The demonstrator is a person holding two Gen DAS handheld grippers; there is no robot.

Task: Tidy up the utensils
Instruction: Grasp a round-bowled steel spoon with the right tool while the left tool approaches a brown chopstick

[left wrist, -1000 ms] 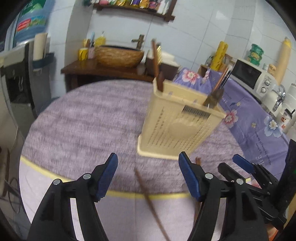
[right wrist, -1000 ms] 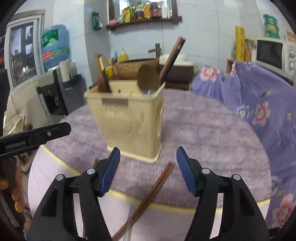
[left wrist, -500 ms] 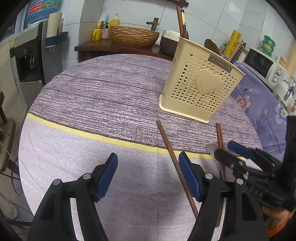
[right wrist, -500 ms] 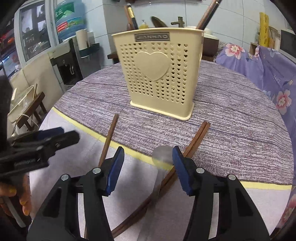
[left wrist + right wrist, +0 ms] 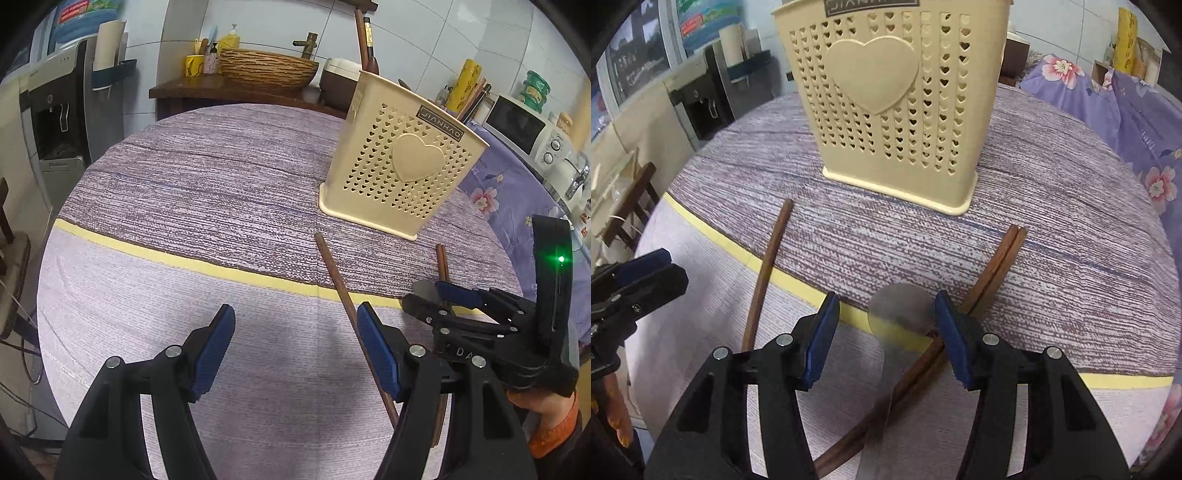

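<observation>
I am working at a round table under a striped purple cloth in a tiled kitchen; all positions below are given from the cream caddy.

Nearest me, on the pale cloth in front of the caddy, I am holding my right gripper with its jaws spread on either side of the metal spoon. The bowl is lying between the pads, the handle running back under me. No contact visible yet; I judge this is the approach for a pinch.

The paired chopsticks are lying side by side, passing under the spoon and pointing toward the caddy's right corner.

My left gripper is hovering with its jaws spread, holding nothing, the single chopstick passing just inside its right pad.

Farthest, the caddy is standing upright and holding several utensils, likely the destination.
</observation>
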